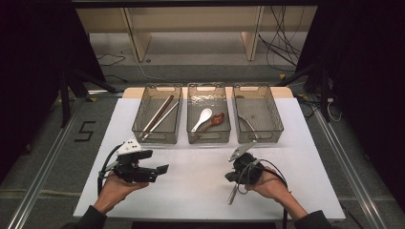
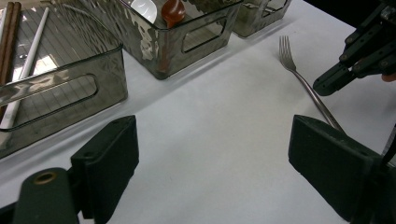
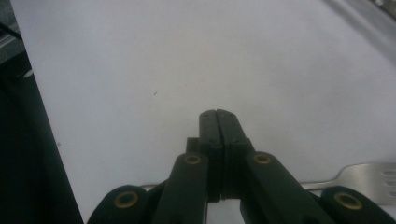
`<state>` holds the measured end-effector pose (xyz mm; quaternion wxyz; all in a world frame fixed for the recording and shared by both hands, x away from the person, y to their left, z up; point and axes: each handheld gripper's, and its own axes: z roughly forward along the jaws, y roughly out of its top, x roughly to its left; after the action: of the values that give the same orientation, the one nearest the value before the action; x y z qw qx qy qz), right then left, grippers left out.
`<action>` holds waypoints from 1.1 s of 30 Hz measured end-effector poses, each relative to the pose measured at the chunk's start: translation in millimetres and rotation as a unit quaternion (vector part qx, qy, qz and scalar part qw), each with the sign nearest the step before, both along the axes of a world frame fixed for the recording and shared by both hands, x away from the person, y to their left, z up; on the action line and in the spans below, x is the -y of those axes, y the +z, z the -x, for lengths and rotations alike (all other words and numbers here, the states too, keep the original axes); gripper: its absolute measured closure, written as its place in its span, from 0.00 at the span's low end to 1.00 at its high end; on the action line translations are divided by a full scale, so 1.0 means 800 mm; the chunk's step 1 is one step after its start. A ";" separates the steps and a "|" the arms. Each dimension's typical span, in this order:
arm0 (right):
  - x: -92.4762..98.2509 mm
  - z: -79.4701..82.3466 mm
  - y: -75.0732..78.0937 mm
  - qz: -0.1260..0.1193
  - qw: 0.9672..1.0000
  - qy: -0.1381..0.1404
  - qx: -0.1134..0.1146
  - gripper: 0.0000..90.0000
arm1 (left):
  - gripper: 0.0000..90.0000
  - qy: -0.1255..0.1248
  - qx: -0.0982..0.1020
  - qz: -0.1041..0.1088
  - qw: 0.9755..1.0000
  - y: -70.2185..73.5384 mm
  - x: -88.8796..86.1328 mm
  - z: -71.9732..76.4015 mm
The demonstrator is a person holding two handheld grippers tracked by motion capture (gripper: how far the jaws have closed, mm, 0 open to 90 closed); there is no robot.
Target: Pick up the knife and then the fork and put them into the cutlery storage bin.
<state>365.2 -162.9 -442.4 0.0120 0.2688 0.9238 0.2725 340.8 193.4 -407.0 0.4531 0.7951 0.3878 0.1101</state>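
Right gripper (image 1: pixel 241 168): jaws closed together, pads meeting; whether they pinch the fork is unclear.
Fork (image 2: pixel 303 84): flat on the white table (image 1: pixel 200 191), beneath that gripper.
Left gripper (image 2: pixel 212 154): jaws wide, empty.
Bins (image 1: pixel 157 114): 3, beyond.

Fork (image 2: pixel 299 77) probably under right gripper (image 3: pixel 217 116)

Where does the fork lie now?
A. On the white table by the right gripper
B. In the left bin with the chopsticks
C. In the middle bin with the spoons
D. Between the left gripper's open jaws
A: the fork lies flat on the table under the shut right gripper, outside every bin.
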 end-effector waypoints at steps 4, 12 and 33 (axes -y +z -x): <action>-0.005 0.004 -0.010 0.018 1.000 0.013 -0.012 1.00 | 0.17 0.000 -0.001 0.000 1.000 0.000 0.000 0.000; -0.007 0.007 -0.019 0.037 0.999 0.019 -0.025 1.00 | 0.17 -0.003 -0.001 -0.003 1.000 0.000 0.000 0.000; 0.000 0.014 -0.024 0.089 0.994 0.039 -0.048 1.00 | 0.17 -0.002 -0.001 -0.002 1.000 0.000 0.000 0.000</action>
<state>354.2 -162.9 -461.3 -0.0194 0.2434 0.9535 0.1764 340.7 193.2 -407.1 0.4515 0.7967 0.3867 0.1089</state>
